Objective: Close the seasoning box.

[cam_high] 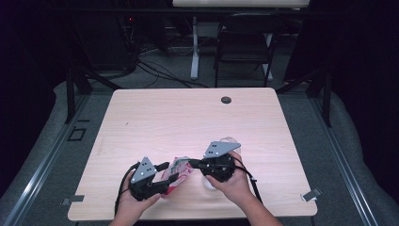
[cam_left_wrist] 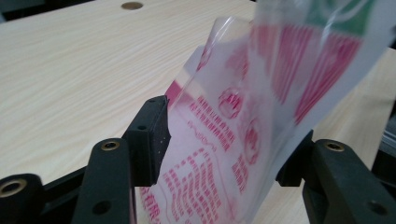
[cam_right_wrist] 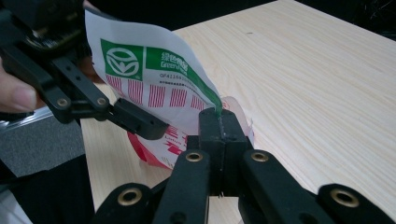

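- Your right gripper (cam_right_wrist: 219,122) has its jaws pressed together on the edge of the printed plastic bag (cam_right_wrist: 154,74); keep this pinch firm.
- Your left gripper (cam_left_wrist: 229,149) stands wide, with the bag (cam_left_wrist: 261,102) between its jaws, lifted over the near part of the table (cam_high: 188,113).
- Close the left jaws on one film layer only, then pull apart slowly.

Lighting: bright table (cam_high: 155,117), dark surround.
Overhead light, soft shadows; bag (cam_left_wrist: 261,107) blurred at top right in the left gripper view; near jaws soft.
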`<state>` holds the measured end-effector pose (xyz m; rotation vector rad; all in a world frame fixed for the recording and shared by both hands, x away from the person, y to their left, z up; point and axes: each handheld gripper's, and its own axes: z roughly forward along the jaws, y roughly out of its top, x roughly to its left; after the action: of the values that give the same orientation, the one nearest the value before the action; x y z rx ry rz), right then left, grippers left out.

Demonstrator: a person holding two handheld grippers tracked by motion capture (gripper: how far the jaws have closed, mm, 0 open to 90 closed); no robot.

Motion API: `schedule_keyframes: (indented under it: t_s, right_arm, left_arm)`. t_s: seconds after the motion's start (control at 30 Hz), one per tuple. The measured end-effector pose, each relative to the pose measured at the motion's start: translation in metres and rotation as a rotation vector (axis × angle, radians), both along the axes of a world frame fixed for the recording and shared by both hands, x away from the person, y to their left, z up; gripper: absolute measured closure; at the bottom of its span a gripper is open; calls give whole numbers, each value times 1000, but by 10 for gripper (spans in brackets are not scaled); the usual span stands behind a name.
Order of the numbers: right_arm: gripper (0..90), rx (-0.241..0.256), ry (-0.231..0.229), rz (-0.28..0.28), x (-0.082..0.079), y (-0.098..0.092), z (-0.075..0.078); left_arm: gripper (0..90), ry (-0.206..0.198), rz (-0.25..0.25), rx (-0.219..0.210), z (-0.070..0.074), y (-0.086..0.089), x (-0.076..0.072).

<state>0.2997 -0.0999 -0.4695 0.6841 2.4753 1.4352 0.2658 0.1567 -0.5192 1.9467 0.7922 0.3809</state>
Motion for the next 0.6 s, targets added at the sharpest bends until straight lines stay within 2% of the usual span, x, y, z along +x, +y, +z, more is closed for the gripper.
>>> schedule_keyframes:
  t_s: [0.1,0.13,0.23,0.33,0.37,0.4,0.43,0.47,0.6]
  right_arm:
    - [900,9,-3,0,-1,2,2]
    - [900,6,-5,1,-1,3,3]
    - [900,17,-3,3,-1,4,3]
    - [900,24,-2,7,0,5,5]
    - [900,21,-4,6,0,6,5]
    - [900,26,-4,5,0,6,5]
    - [900,26,-4,5,0,6,5]
    - [900,32,0,4,0,6,5]
    - [900,32,1,6,0,6,5]
  left_arm:
    - [457,20,13,7,-6,0,-3]
    - [429,21,19,3,-9,1,-4]
    - [393,26,60,8,-15,1,-6]
    - [316,31,79,-5,-21,2,-5]
    - [315,54,82,-19,-26,3,-3]
    - [312,54,82,-19,-26,3,-3]
    - [312,65,84,-13,-29,3,-2]
    - [306,86,108,15,-33,1,-1]
    - [308,90,121,38,-41,-3,-1]
